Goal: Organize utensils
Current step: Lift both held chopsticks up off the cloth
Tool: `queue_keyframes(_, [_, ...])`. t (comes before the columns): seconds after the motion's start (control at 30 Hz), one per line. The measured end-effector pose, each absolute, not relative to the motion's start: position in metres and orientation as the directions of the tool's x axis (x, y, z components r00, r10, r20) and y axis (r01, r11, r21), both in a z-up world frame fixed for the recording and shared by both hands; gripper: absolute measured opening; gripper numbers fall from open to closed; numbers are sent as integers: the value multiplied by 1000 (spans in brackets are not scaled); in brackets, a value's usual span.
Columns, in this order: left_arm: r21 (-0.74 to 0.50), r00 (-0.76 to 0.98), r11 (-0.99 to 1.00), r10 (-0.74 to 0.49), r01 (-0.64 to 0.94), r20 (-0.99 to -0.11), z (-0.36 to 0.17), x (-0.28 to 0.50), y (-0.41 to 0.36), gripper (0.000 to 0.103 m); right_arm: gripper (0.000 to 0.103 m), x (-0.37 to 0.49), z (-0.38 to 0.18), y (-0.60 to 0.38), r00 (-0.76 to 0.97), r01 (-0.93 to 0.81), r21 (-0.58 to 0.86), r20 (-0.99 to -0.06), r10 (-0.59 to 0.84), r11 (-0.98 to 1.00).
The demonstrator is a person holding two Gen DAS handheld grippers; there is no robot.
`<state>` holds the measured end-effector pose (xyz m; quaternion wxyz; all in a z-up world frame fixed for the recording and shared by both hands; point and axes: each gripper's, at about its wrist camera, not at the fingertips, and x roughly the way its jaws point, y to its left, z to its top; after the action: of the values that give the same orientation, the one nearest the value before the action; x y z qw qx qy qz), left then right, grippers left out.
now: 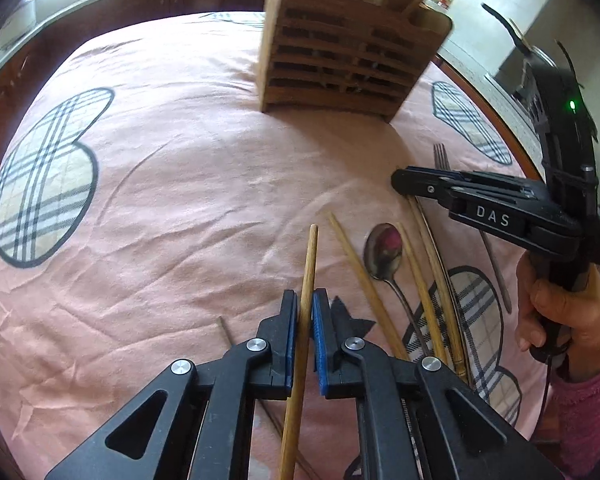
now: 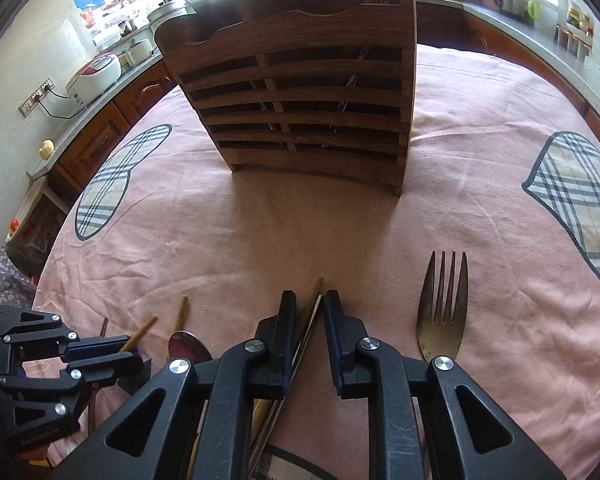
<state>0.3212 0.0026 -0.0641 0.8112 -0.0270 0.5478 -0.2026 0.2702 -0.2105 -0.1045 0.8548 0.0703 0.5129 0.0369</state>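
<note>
Item one, your left gripper [image 1: 305, 312]: jaws narrowed onto a single bamboo chopstick [image 1: 306, 280], blue pads pressing its shaft near the middle, tip projecting ahead of the fingers, tail running back beneath them. Judged light, stiff and smooth; a mid-shaft hold should keep it from swinging, though it may pivot or slide if the pads ease.

Item two, your right gripper [image 2: 310, 308]: jaws narrow but apart, straddling a pair of sticks [image 2: 314, 312] on the cloth. Whether the pads bear on them cannot be told; a gap shows at the right-hand pad.

Item three, loose chopsticks [image 1: 364, 280]: several, just right of your left gripper, fanned across the cloth. Thin and prone to roll; take them one at a time across the shaft.

Item four, spoon [image 1: 384, 250]: among those chopsticks, bowl up. Metal, slick, heavier at the bowl; grip the handle.

Item five, fork [image 2: 444, 308]: just right of your right gripper, tines pointing away. Flat and low; take the neck from the sides.

Item six, wooden utensil holder [image 2: 300, 100]: well ahead of both grippers, upright, slatted front, some pieces already inside.

Item seven, pink tablecloth [image 1: 160, 200]: wrinkled, soft underneath everything; likely to snag a dragged tip.
</note>
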Motion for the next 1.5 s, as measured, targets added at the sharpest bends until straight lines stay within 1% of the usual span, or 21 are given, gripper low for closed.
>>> queue_keyframes(0.07, [-287, 306, 922, -360, 260, -882, -68, 327, 13, 7, 17, 276, -105, -210, 474, 6, 148, -871, 128, 989])
queue_keyframes(0.13, [-294, 296, 921, -364, 256, -883, -70, 331, 16, 7, 17, 283, -106, -208, 467, -4, 145, -875, 130, 989])
queue_keyframes(0.23, [-275, 289, 921, -352, 277, -890, -69, 334, 12, 12, 18, 291, -107, -202, 445, -47, 131, -885, 138, 990])
queue_keyframes(0.3, [-265, 288, 919, -349, 294, -892, -68, 339, 7, 19, 8, 293, -107, -200, 437, -74, 142, -885, 160, 987])
queue_keyframes(0.4, [-233, 301, 920, -330, 316, -895, -67, 346, -2, 19, 6, 290, -100, -205, 481, -77, 222, -846, 231, 972])
queue_keyframes(0.47, [-225, 306, 919, -326, 322, -894, -67, 350, -6, 19, 6, 285, -94, -212, 518, -40, 244, -824, 229, 969])
queue_keyframes(0.5, [-219, 309, 920, -322, 325, -895, -68, 352, -9, 15, 7, 283, -93, -216, 527, -21, 242, -822, 216, 970])
queue_keyframes(0.53, [-213, 310, 921, -318, 327, -896, -69, 354, -10, 13, 12, 281, -93, -220, 529, -1, 236, -824, 201, 972])
queue_keyframes(0.6, [-213, 310, 921, -317, 327, -896, -71, 356, -10, 8, 11, 279, -92, -226, 536, 14, 248, -819, 202, 969])
queue_keyframes(0.7, [-217, 297, 918, -321, 333, -899, -72, 360, -11, 8, 12, 280, -98, -228, 505, 33, 222, -845, 176, 974])
queue_keyframes(0.73, [-215, 292, 917, -318, 336, -902, -72, 361, -11, 8, 16, 282, -100, -228, 495, 35, 234, -848, 187, 972])
queue_keyframes(0.77, [-210, 286, 917, -314, 339, -905, -72, 363, -12, 8, 23, 283, -101, -227, 492, 28, 249, -847, 203, 968])
queue_keyframes(0.83, [-196, 283, 917, -302, 349, -910, -72, 364, -16, 8, 28, 285, -103, -219, 484, 10, 225, -854, 192, 974])
queue_keyframes(0.87, [-186, 286, 916, -297, 356, -911, -71, 364, -18, 8, 30, 288, -105, -213, 473, -4, 215, -860, 191, 977])
queue_keyframes(0.93, [-164, 300, 916, -283, 367, -911, -71, 364, -22, 4, 30, 291, -109, -201, 460, -38, 175, -871, 173, 984])
queue_keyframes(0.97, [-164, 302, 915, -285, 367, -910, -71, 363, -21, 4, 25, 291, -109, -195, 464, -48, 128, -876, 135, 991])
queue_keyframes(1.0, [-165, 306, 916, -286, 366, -908, -71, 361, -21, 3, 23, 291, -108, -192, 465, -51, 102, -878, 114, 993])
queue_keyframes(1.03, [-164, 312, 918, -285, 362, -906, -70, 360, -20, 3, 7, 291, -107, -192, 467, -53, 113, -876, 124, 992])
queue_keyframes(1.23, [-198, 389, 921, -328, 337, -861, -34, 338, -2, 3, 6, 271, -74, -208, 539, -36, 210, -819, 196, 977])
queue_keyframes(1.37, [-250, 447, 912, -381, 325, -809, -2, 319, 12, 3, 5, 249, -40, -219, 610, -31, 279, -756, 239, 960])
queue_keyframes(1.5, [-272, 502, 906, -409, 325, -762, 27, 297, 25, 3, 4, 229, -4, -219, 679, -43, 299, -691, 247, 953])
